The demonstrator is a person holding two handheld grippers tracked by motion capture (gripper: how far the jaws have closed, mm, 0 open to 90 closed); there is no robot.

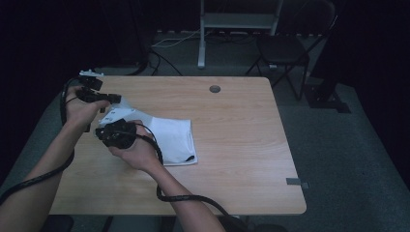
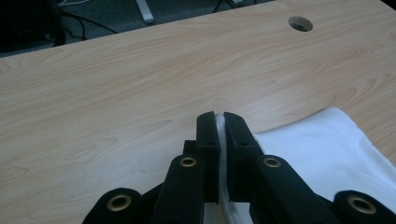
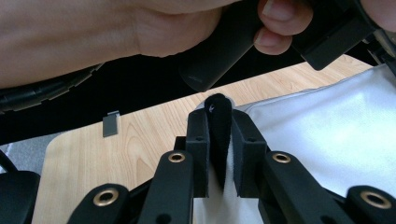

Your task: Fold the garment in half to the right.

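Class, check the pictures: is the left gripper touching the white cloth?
Touching. The left gripper view shows the left gripper with its jaws pinching a fold of the white cloth between them.

No readable text, label, brand, number or sign anywhere. Blank white cloth (image 1: 171, 137) at 9 o'clock on the table (image 1: 232, 145), bare wood grain all over. No marking on the black jaws in either gripper view, plain brass eyelets there. Small grey tab (image 1: 296, 181) at 4 o'clock on the table, too small to read.
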